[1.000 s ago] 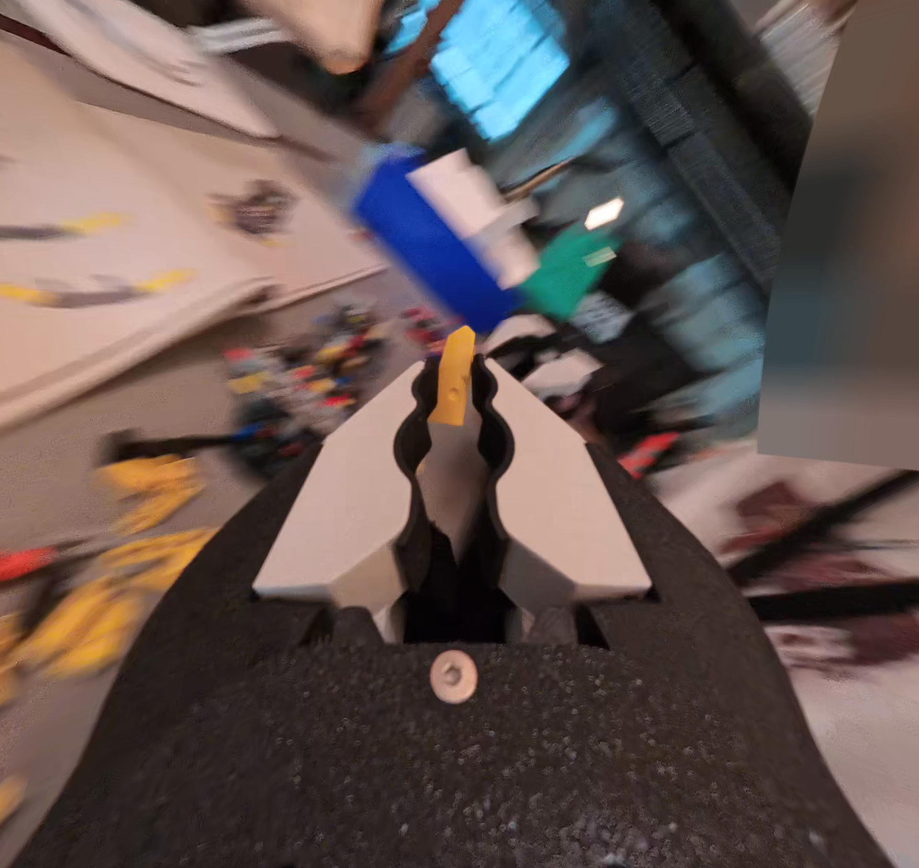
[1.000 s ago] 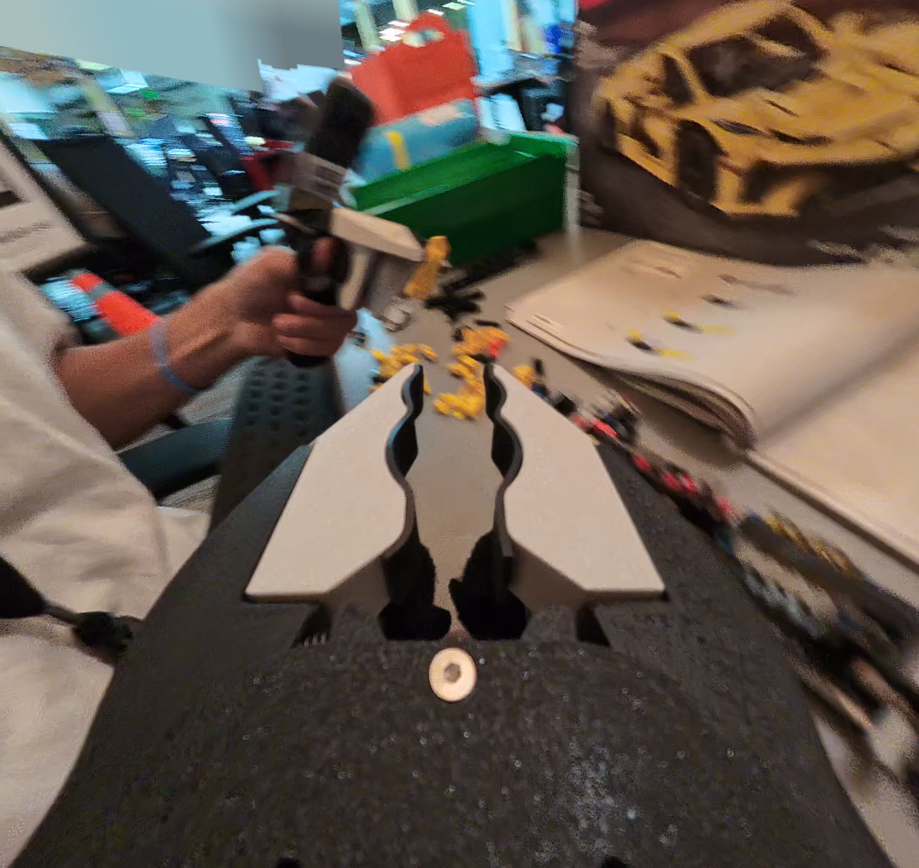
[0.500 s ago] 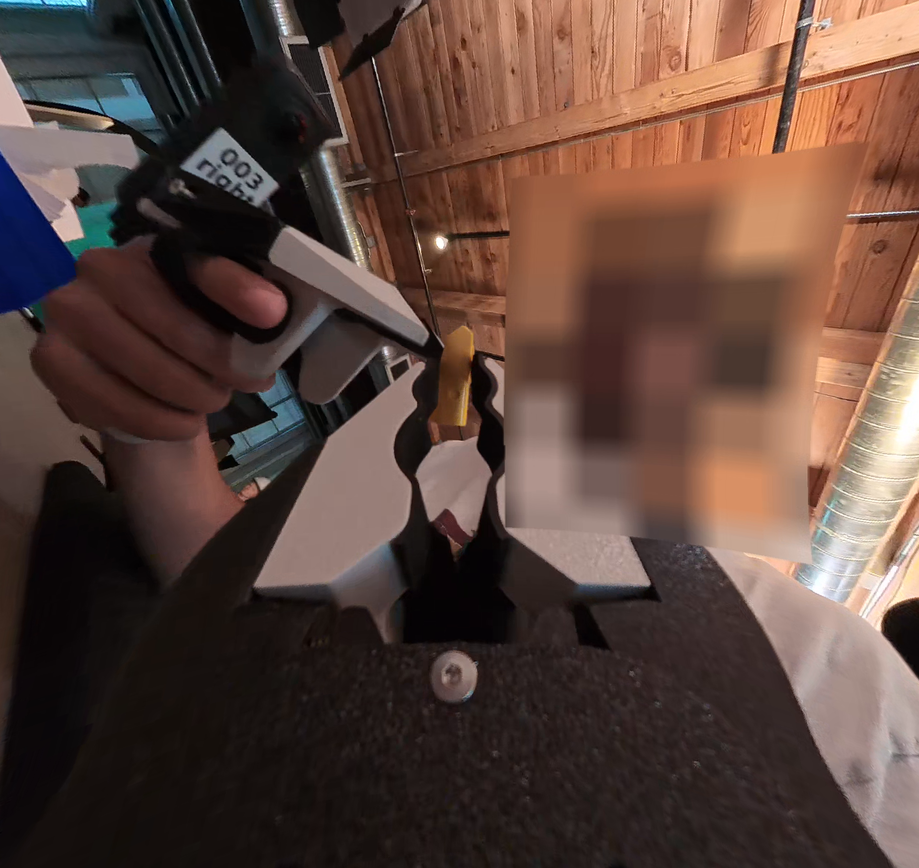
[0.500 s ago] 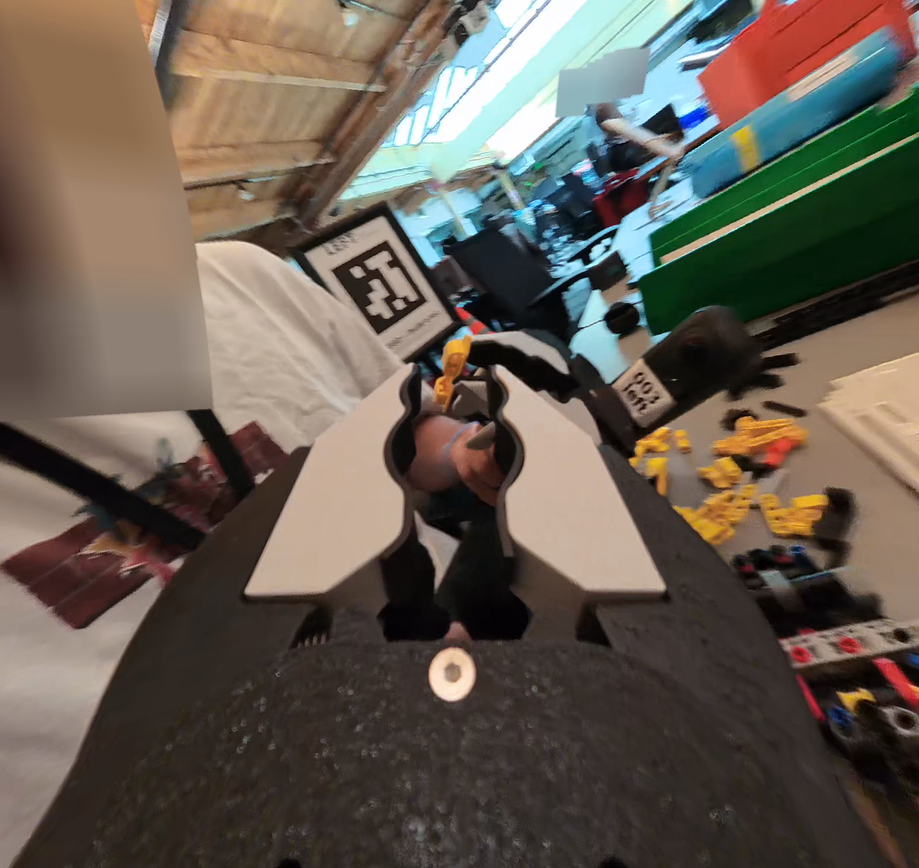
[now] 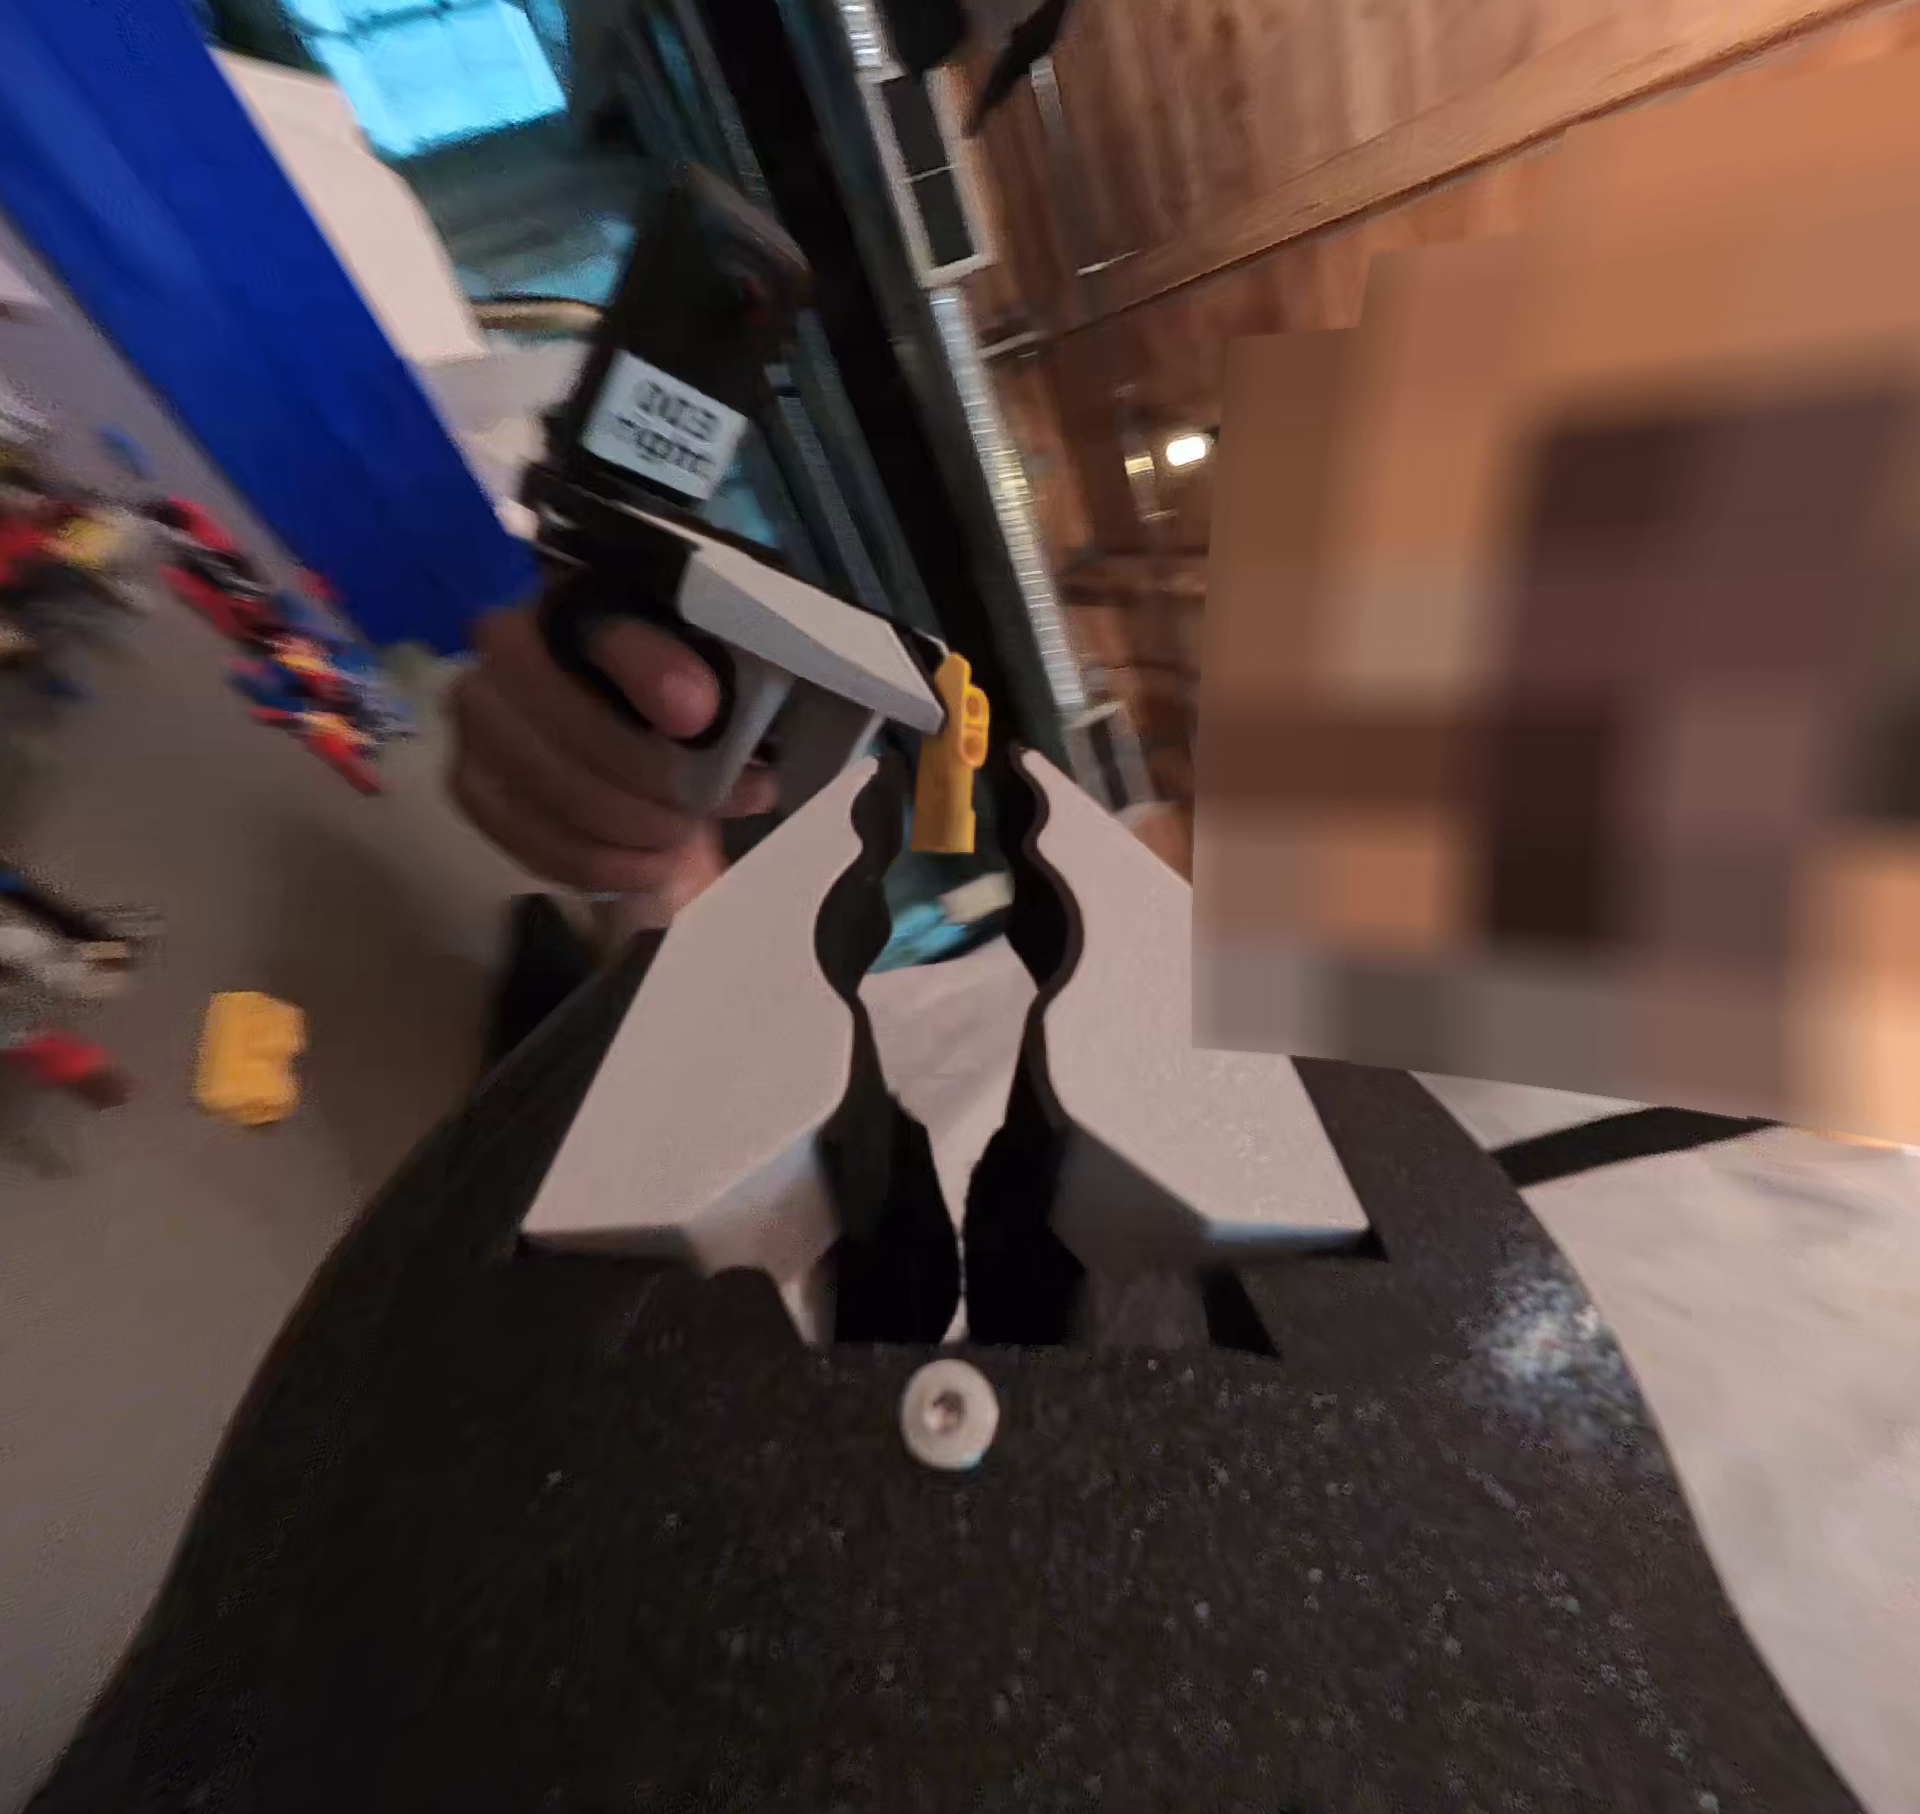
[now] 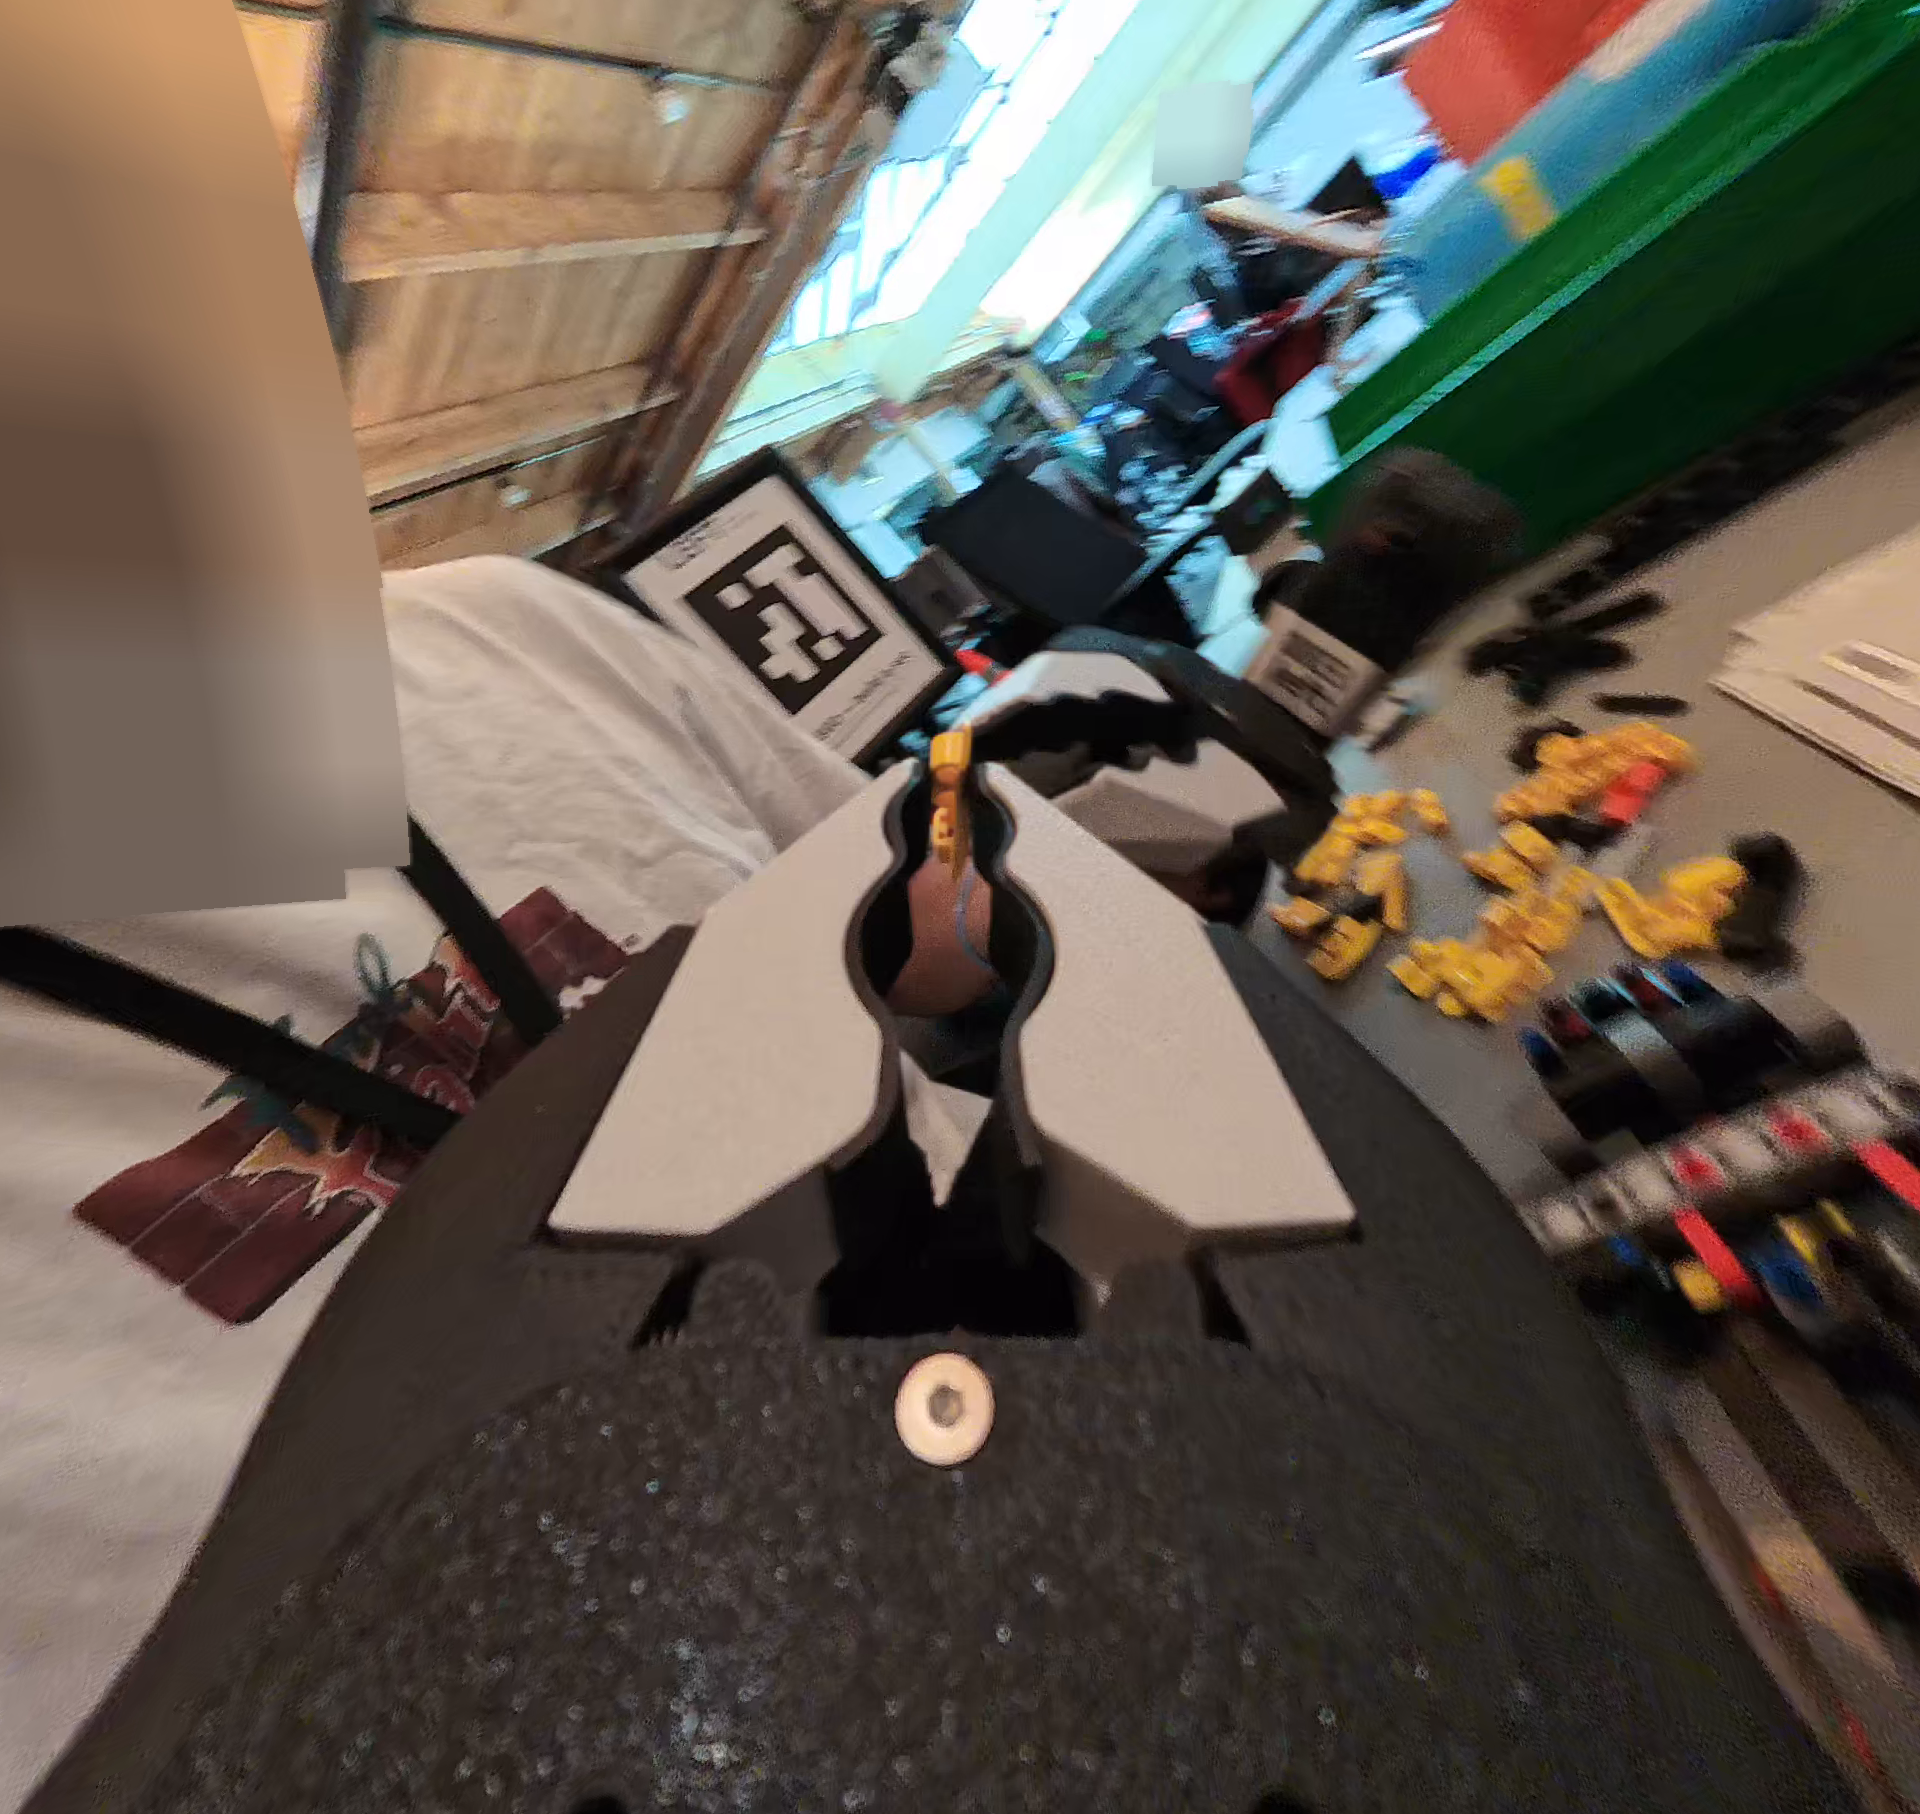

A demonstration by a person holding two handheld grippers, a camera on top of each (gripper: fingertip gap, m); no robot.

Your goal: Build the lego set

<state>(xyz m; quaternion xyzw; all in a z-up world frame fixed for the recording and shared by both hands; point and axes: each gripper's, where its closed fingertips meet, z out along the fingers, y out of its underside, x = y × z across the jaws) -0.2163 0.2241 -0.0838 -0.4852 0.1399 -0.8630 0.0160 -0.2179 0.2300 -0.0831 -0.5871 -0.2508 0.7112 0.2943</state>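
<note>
Since the earlier frames the small yellow piece (image 5: 951,762) has been passed across: it was clamped at the tip of the left tongs (image 5: 948,777) and is now seen pinched at the tip of the right tongs (image 6: 948,777), while the left jaws stand parted, the piece hanging between them and, as far as can be told, touching neither. In the right wrist view the yellow piece (image 6: 948,796) is held at the very tips of the nearly closed jaws, with the left tongs just beyond it. Both tools are raised off the table (image 6: 1756,829) and tilted upward, so that wooden ceiling boards (image 6: 540,237) fill the far background. The right tool is gripped pistol-fashion by a hand (image 5: 582,736), one finger through the trigger loop. Loose yellow parts (image 6: 1496,891) lie scattered on the table to the right, with a partly built black, red and blue assembly (image 6: 1714,1141) nearer. The step in hand is judged to be a hand-to-hand regrasp, made to reorient the piece before fitting. The next move is judged to call for the left tongs to be backed clear without brushing the piece, and for the piece then to be carried down to the assembly. The tip-only hold looks shallow; slipping or twisting is a risk.
</note>
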